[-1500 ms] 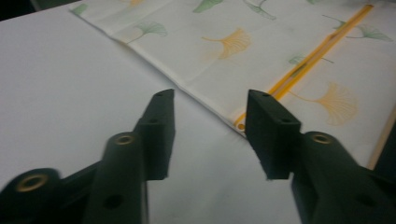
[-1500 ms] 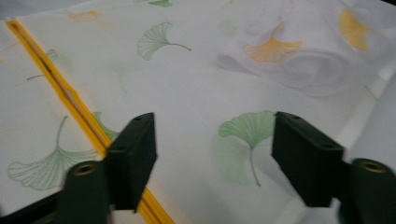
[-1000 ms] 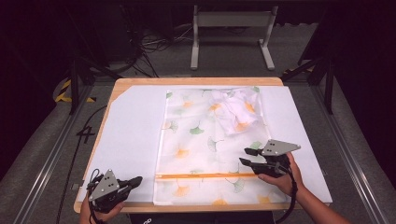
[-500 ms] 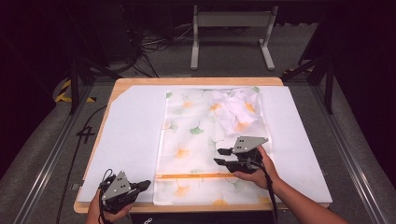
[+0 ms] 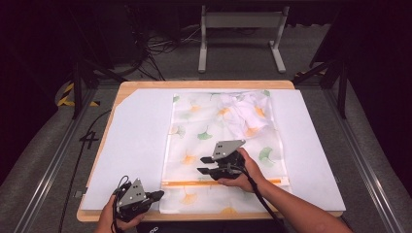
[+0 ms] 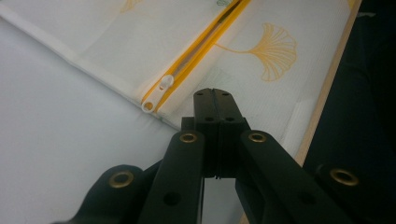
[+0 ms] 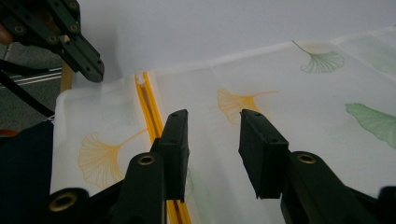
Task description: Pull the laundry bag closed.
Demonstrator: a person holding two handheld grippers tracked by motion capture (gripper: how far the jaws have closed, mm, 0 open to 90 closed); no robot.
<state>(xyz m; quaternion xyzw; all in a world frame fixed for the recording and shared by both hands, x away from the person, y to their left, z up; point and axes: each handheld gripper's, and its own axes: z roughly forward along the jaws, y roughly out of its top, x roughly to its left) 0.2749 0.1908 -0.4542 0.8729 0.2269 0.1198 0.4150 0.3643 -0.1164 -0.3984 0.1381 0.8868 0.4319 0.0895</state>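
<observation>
A white mesh bag (image 5: 194, 131) printed with ginkgo leaves lies flat on the white mat (image 5: 131, 145). A crumpled white garment (image 5: 245, 114) sits inside at its far end. An orange zipper (image 5: 257, 181) crosses the bag's near end, and its white pull (image 6: 164, 84) is at the left end. My left gripper (image 5: 158, 195) is shut, its tips (image 6: 214, 100) resting at the bag's near left corner, just short of the pull. My right gripper (image 5: 204, 165) hovers open over the bag, its jaws (image 7: 212, 123) pointing left just beyond the zipper (image 7: 148, 105) with nothing between them.
The mat covers most of a wooden table (image 5: 204, 84), whose near edge (image 6: 327, 84) runs just beside the bag's corner. Dark floor, cables and a metal stand (image 5: 240, 29) lie beyond the table. Bare mat extends on both sides of the bag.
My right gripper has moved left from the bag's right edge to above its middle near the zipper. My left gripper has slid right to the bag's near left corner.
</observation>
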